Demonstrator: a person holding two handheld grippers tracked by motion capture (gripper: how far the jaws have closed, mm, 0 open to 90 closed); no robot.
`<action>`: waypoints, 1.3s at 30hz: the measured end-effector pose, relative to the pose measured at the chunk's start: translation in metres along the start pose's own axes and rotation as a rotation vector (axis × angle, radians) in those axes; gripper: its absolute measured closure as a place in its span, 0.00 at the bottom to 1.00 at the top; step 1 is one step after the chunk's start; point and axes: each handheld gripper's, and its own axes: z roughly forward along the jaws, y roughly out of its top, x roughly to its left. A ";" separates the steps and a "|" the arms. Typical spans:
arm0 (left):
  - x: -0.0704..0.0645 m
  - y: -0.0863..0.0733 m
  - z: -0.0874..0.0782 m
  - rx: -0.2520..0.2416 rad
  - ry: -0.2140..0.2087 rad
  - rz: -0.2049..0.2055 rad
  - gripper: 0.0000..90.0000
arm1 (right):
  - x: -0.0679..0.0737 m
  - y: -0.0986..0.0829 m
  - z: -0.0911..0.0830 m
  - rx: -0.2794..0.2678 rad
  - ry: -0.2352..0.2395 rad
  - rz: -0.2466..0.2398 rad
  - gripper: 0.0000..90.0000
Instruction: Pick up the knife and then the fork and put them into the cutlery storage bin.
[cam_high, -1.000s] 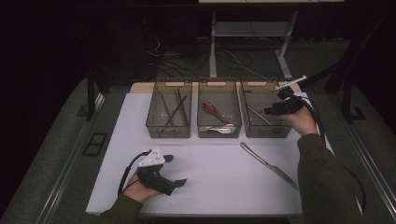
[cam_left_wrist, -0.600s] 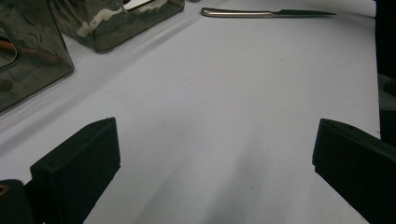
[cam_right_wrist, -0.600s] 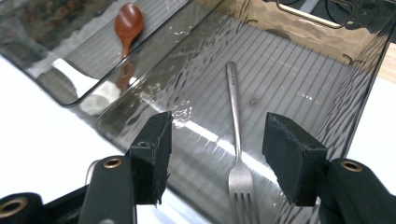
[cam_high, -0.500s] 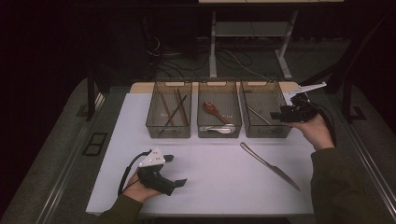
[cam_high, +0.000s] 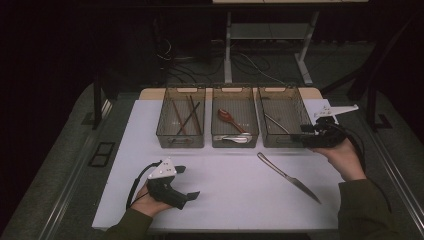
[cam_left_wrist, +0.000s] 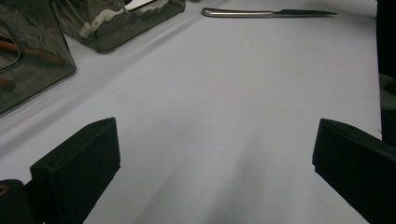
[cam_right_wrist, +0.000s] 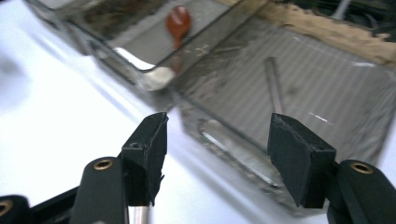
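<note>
Just ahead of right gripper (cam_high: 306, 136), jaws apart & empty: right bin (cam_high: 283, 141), one utensil (cam_high: 276, 123) inside. Knife (cam_high: 288, 177) below-left on mat, unsorted. Left gripper (cam_high: 186, 182) idle, spread, empty.

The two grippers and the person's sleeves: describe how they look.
Each gripper, left gripper and right gripper, has a black pistol-like body topped by a light grey three-cornered plate. A black cable loops from the left one. The fingers are blocky black pads on arms with brass-coloured rivets. The sleeves are dark olive green.
</note>
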 end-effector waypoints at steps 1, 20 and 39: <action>0.000 0.000 0.000 0.000 -0.001 0.002 0.00 | 0.002 -0.003 0.000 -0.006 0.014 0.001 0.42; 0.001 -0.001 -0.001 -0.001 0.007 -0.002 0.00 | 0.033 -0.024 0.015 0.212 0.027 -0.093 0.49; 0.001 -0.001 0.000 0.008 0.001 0.003 0.00 | 0.052 -0.017 0.056 0.532 0.036 -0.145 0.66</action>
